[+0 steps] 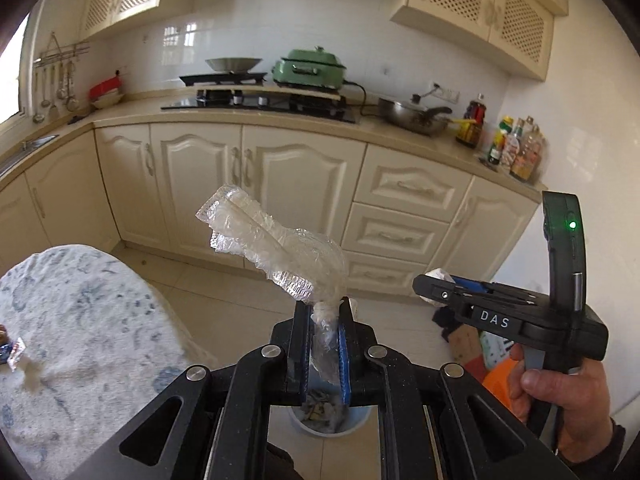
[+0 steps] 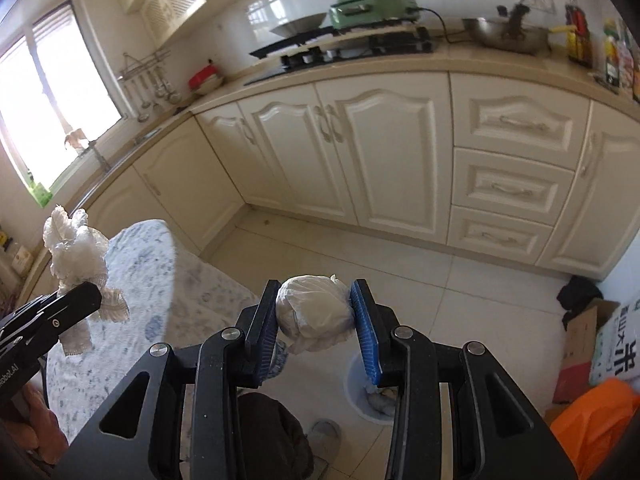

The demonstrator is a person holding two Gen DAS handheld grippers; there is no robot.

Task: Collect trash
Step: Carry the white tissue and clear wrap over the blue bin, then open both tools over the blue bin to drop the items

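Above a blue bin [image 1: 332, 420] already holding scraps, the left gripper [image 1: 325, 320] pinches a clear wrapper [image 1: 276, 240] and the right gripper [image 2: 316, 320] clamps a white wad [image 2: 316, 316], both still undropped, while more litter [image 1: 14, 354] appears to wait on the table [image 1: 80, 320].

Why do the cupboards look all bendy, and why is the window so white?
Left wrist view: the fisheye lens curves the cupboards; the bottles look smeared. Right wrist view: daylight washes out the window, the counter top is blurry, but the tongs look sharp.
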